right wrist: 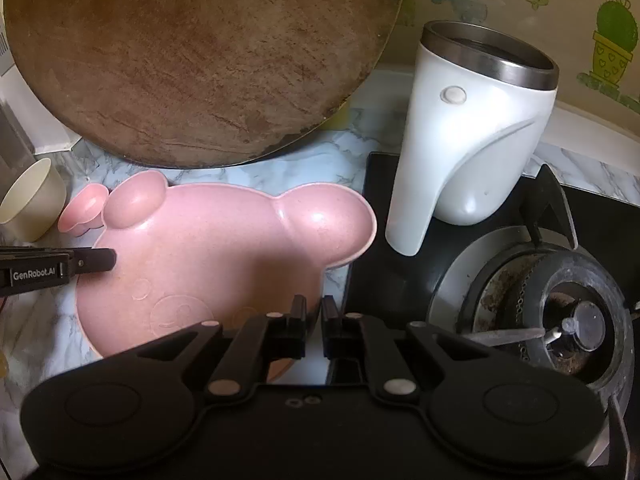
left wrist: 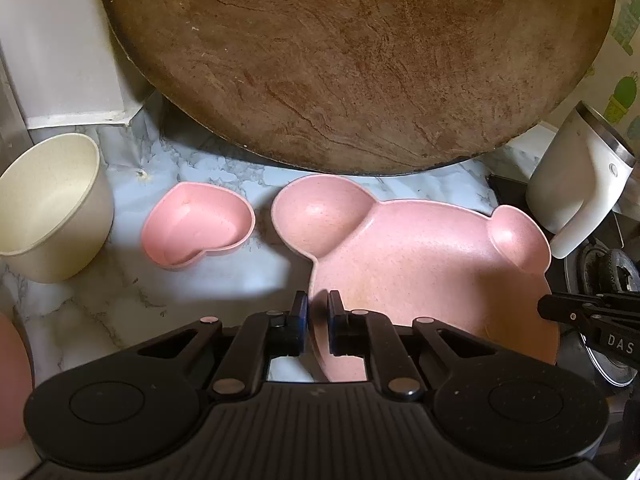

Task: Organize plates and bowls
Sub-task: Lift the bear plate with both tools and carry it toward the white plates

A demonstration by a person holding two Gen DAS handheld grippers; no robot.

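A pink bear-shaped plate [left wrist: 420,264] with two round ears lies on the marble counter. In the left wrist view my left gripper [left wrist: 318,318] is shut on the plate's left rim, which runs between the pads. In the right wrist view my right gripper [right wrist: 314,320] is shut on the right rim of the same pink plate [right wrist: 224,256]. Each gripper shows in the other's view, the left gripper [right wrist: 110,258] at the left edge and the right gripper [left wrist: 546,309] at the right edge. Left of the plate stand a pink heart-shaped bowl [left wrist: 196,226] and a cream cup [left wrist: 52,208].
A large round wooden board [left wrist: 352,60] leans against the wall behind the plate. A white mug with a steel rim [right wrist: 472,132] stands on the black stove top, beside a gas burner [right wrist: 560,312]. Another pink dish [left wrist: 12,380] shows at the left edge.
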